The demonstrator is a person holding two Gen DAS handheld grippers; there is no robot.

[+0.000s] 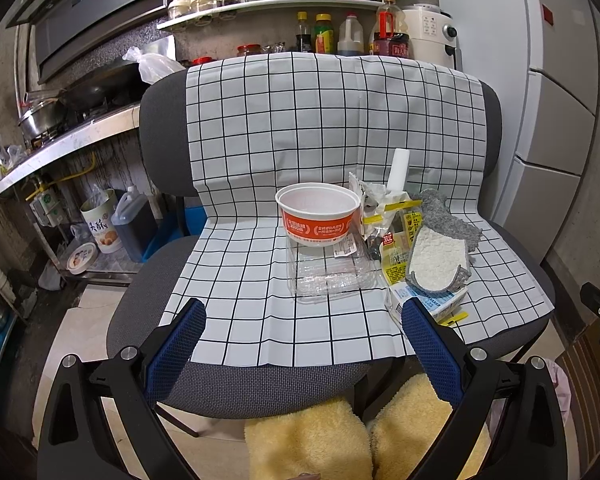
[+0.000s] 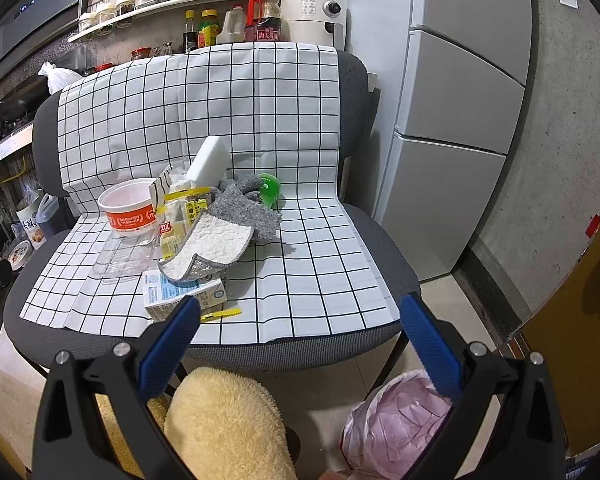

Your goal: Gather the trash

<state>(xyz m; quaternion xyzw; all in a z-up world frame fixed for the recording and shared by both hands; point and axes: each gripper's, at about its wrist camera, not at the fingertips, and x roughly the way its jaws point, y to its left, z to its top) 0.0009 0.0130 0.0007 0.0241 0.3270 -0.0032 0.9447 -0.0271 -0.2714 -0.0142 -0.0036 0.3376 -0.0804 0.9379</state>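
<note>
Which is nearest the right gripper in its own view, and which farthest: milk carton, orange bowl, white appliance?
1. Milk carton, beside the right gripper's left finger.
2. Orange bowl, mid-seat, left.
3. White appliance, behind the chair.

We note a white cloth with a black grid over a grey chair. Centre frame: orange-banded white bowl, grey-and-white mitt. Right wrist view: green bottle, pink bin liner lower right, blue finger pads.
</note>
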